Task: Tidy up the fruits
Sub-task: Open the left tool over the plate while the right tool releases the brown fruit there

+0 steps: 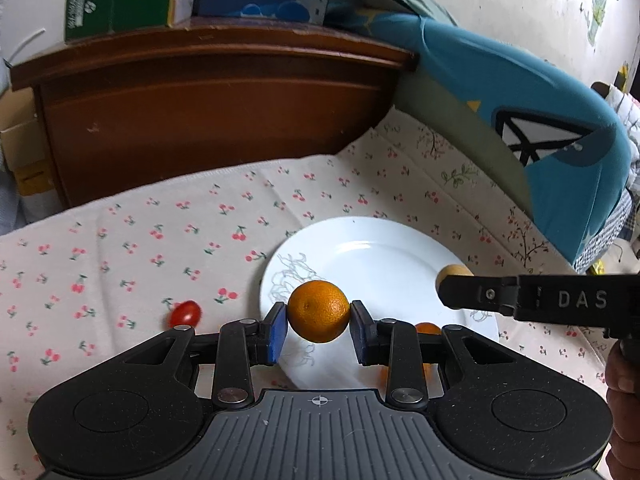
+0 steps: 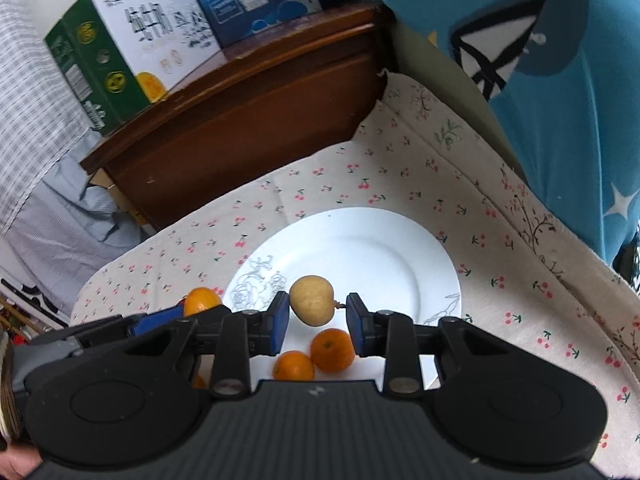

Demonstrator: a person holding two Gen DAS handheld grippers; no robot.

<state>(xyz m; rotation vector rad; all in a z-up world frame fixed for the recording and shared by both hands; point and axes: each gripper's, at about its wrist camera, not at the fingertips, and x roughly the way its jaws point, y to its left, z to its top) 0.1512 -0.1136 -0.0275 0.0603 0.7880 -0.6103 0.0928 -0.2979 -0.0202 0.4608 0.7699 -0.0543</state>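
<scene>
Left wrist view shows the left gripper clamped on an orange at its widest girth, held above the 7 o'clock edge of the white plate. Its rind looks firm but slightly yielding, so a light squeeze should do. Right wrist view shows the right gripper holding a pale round fruit over the plate; the grip looks off-centre, stem against one pad, and may slip.

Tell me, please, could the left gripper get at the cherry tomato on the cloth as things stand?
Probably not yet: the left gripper is shut on an orange above the plate. The cherry tomato itself lies unobstructed on the cloth.
</scene>
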